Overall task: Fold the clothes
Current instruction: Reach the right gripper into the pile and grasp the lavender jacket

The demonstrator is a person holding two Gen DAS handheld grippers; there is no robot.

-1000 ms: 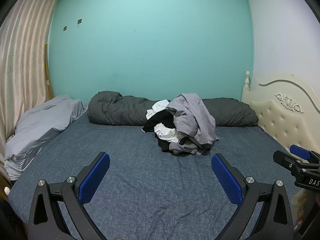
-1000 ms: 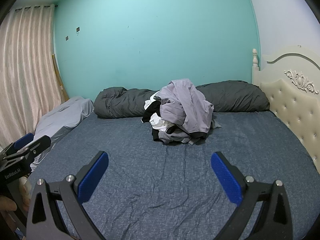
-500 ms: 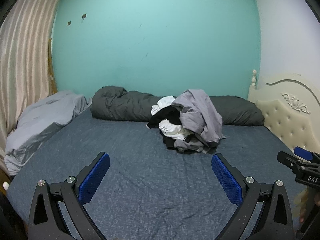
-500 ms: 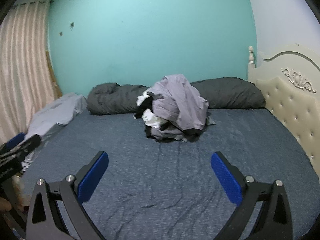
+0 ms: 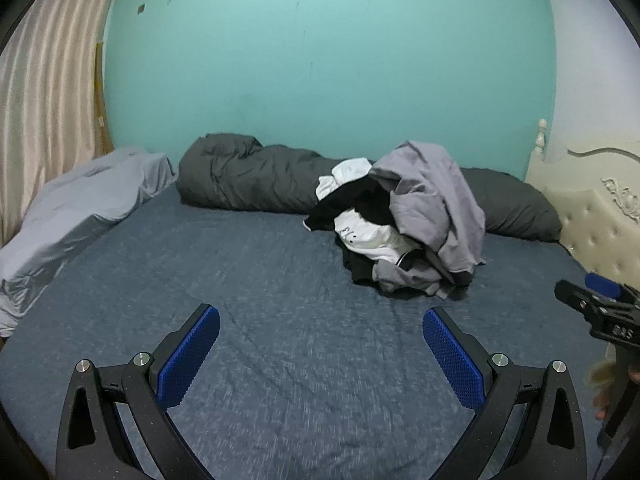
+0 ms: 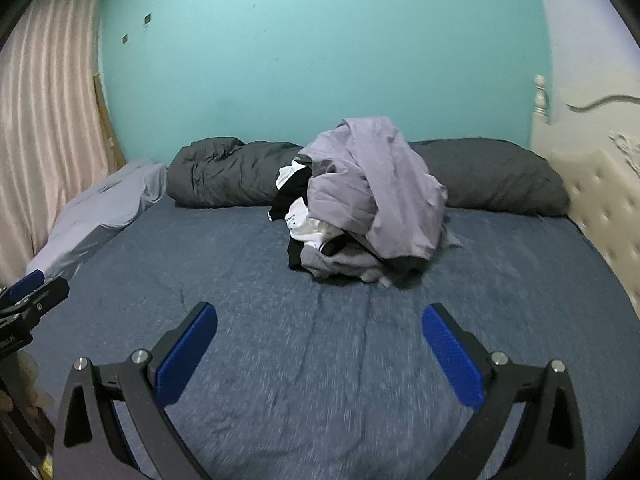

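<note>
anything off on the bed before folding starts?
Only the expected mess: a crumpled heap of grey, black and white clothes sits unfolded mid-bed on the blue-grey sheet, partly against the rolled dark grey duvet. Both grippers, left and right, are open and empty. No damage or spills visible.

The bed [image 5: 280, 280] has matt, woven blue cloth; the clothes [image 5: 408, 224] are soft cloth; the headboard [image 5: 600, 224] is smooth, tufted.

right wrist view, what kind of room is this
Most likely a bedroom: a bed with a blue sheet, a cream tufted headboard, a rolled dark duvet against the teal wall, and a pile of unfolded clothes.
</note>
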